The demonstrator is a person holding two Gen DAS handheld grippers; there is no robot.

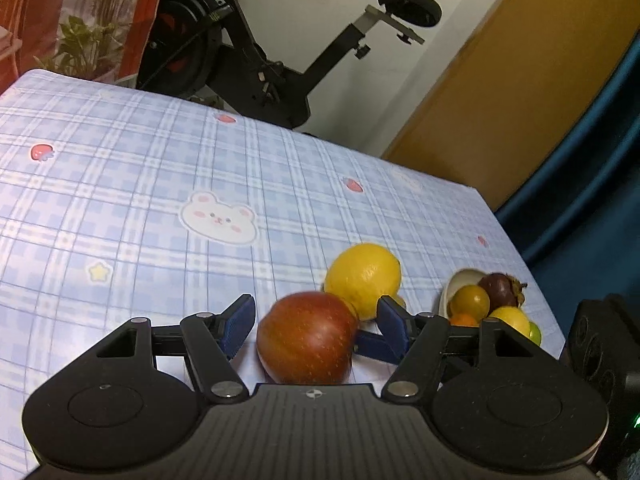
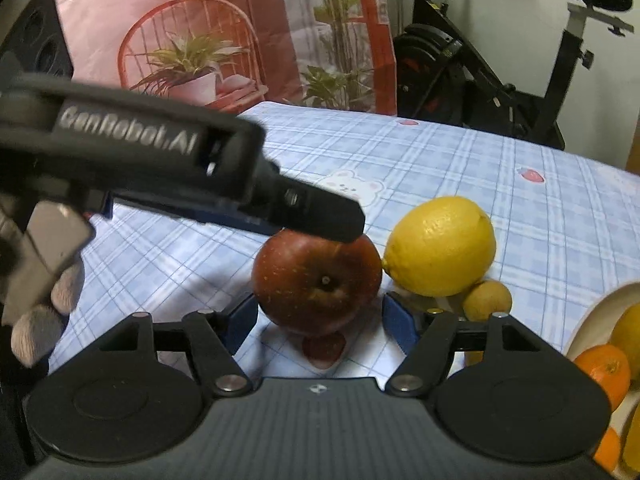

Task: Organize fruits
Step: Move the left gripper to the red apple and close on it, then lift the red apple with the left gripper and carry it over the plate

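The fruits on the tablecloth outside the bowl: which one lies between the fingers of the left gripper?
The red apple. It sits between the left gripper's blue pads, untouched. The big lemon lies just behind it, beyond the fingertips.

The red apple (image 2: 316,284) sits on the blue plaid tablecloth (image 2: 440,152), stem hollow facing the camera, and it serves as the anchor here. The right gripper (image 2: 318,320) brackets it from the near side — blue pads stand just off either flank, not pressing, the jaws parted. Across the apple's top lies one black finger of the left gripper (image 2: 320,216), reaching in from the upper left; gloved fingertips (image 2: 36,340) of a hand show at the far left. Right of the apple, touching it, rests a large lemon (image 2: 440,246), with a small yellow fruit (image 2: 488,300) tucked below that. Farther right, a pale bowl (image 2: 592,320) holds oranges (image 2: 604,372). Beyond the apple stands an exercise bike (image 2: 480,60).
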